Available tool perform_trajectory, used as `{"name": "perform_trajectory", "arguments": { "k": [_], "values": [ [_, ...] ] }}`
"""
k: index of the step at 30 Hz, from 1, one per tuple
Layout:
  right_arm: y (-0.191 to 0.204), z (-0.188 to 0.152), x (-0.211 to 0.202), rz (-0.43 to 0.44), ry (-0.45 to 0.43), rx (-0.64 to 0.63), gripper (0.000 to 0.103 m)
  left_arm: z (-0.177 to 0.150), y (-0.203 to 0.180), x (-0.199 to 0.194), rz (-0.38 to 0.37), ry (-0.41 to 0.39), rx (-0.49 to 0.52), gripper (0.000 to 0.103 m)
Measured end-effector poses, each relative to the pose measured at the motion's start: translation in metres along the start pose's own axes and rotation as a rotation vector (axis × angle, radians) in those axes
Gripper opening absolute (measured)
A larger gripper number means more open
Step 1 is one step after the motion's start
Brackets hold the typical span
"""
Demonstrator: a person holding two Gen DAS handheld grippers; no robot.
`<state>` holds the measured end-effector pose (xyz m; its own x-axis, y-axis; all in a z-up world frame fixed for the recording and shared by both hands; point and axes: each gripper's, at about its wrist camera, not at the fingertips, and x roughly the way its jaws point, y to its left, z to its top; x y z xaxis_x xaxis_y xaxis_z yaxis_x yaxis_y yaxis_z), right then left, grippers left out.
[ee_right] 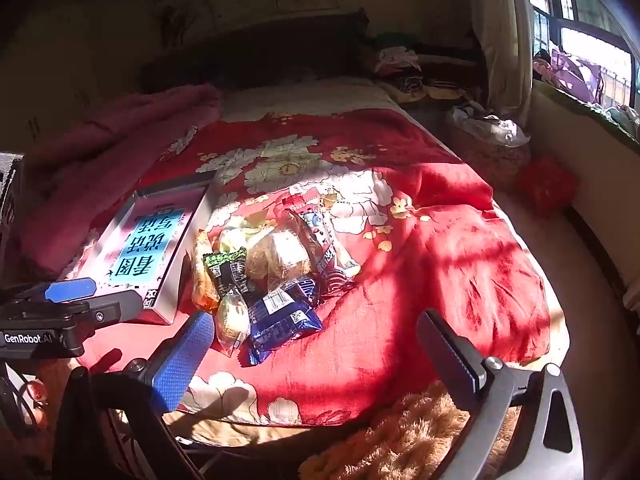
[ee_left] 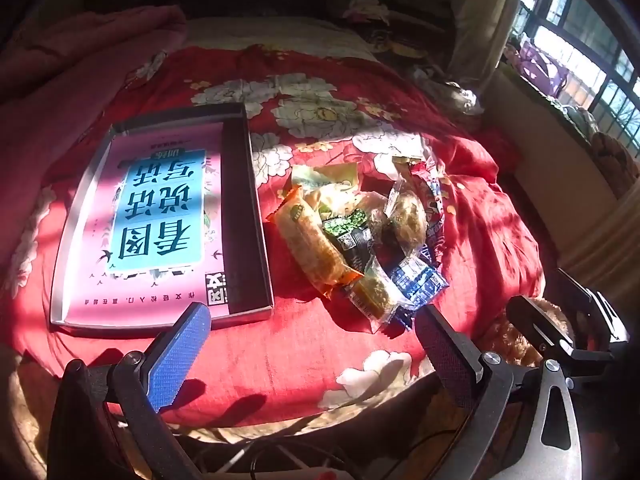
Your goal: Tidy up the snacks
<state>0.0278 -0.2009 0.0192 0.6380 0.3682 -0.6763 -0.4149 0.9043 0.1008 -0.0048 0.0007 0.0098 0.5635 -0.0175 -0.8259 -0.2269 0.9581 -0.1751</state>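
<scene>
I'm holding both tools, left tool (ee_left: 308, 336) and right tool (ee_right: 316, 344), wide open and empty; snack packets (ee_left: 356, 240) are lying heaped on the bed beside the box (ee_left: 244, 208); light, crinkly, slippery, so I'm judging a pinch at a sealed end best

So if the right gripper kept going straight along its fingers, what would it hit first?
Probably the blue snack packet at the near edge of the snack pile; the open right gripper points down at it, though depth is unclear.
</scene>
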Motion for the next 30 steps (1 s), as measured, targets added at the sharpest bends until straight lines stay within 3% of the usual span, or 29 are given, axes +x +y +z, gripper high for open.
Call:
{"name": "perform_trajectory", "arguments": {
  "k": [30],
  "values": [
    [0.0032, -0.0031, -0.0019, -0.002, -0.002, -0.015, 0.103, -0.0023, -0.0054, -0.0041, -0.023, -0.008, 0.007, 0.102]
  ]
}}
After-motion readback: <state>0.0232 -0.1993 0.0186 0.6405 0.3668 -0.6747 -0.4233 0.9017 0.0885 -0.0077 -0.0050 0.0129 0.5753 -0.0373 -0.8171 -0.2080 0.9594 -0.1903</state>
